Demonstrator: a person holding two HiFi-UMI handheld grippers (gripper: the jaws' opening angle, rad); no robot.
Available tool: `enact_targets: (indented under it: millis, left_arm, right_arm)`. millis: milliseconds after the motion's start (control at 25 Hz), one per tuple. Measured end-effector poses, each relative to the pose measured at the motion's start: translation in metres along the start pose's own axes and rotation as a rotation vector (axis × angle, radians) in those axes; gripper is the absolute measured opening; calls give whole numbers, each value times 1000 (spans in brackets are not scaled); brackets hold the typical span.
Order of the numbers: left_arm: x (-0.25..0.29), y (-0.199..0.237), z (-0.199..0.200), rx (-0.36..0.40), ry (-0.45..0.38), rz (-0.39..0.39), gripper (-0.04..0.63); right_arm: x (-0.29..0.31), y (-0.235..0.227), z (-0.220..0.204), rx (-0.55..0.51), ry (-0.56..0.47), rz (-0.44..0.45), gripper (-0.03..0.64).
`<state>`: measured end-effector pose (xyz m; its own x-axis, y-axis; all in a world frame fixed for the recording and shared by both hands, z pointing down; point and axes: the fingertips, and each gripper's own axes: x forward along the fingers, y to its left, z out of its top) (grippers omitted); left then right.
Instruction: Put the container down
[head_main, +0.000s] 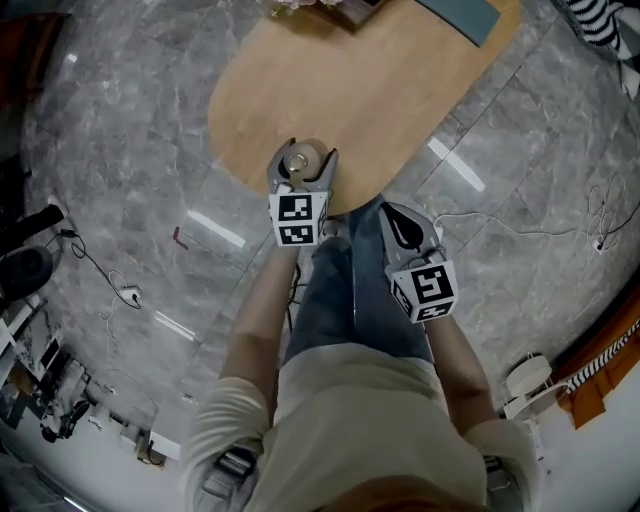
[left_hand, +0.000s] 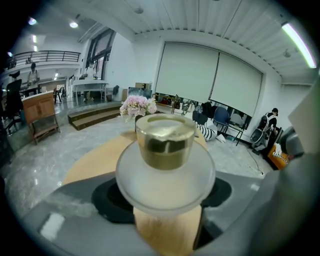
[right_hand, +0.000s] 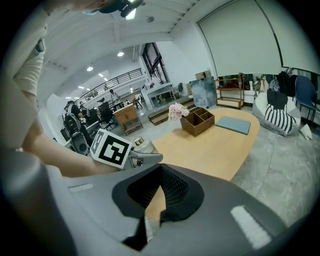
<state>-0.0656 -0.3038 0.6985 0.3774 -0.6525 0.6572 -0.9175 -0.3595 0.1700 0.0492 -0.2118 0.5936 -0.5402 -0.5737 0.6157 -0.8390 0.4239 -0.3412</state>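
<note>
Gold-capped container (left_hand: 165, 167) sits clamped between jaws of left gripper (left_hand: 165, 197).

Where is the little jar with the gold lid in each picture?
Head view: jar just above centre, over the table's near edge.
Left gripper view: jar dead centre, clamped between the jaws.
Right gripper view: left of centre, only its gold lid peeking out.
Shared landmark: the wooden table.

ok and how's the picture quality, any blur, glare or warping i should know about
Left gripper view: the container sits close to the lens and looks slightly soft, the background sharper. Head view: strip lights glare off the glossy floor. Right gripper view: strong fisheye warp, black corners.
</note>
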Motion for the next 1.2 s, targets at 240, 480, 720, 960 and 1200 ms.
enact_targets:
  millis: [240,480,720,960,1200]
  left_arm:
    - [44,9,-15,19,15,21,345]
    - [78,13,-22,41,25,30,345]
    - [104,18,-27,65,36,44,345]
    - [124,18,-36,93,59,50,345]
    - [131,14,-43,136,58,73,345]
  right_arm:
    - [25,-15,-9,9,15,11,2]
    - [46,-28,-17,26,25,22,2]
    - [59,-34,-26,48,41,30,2]
    - [69,-39,-30,59,50,37,2]
    - [72,-42,-36,69,57,43,2]
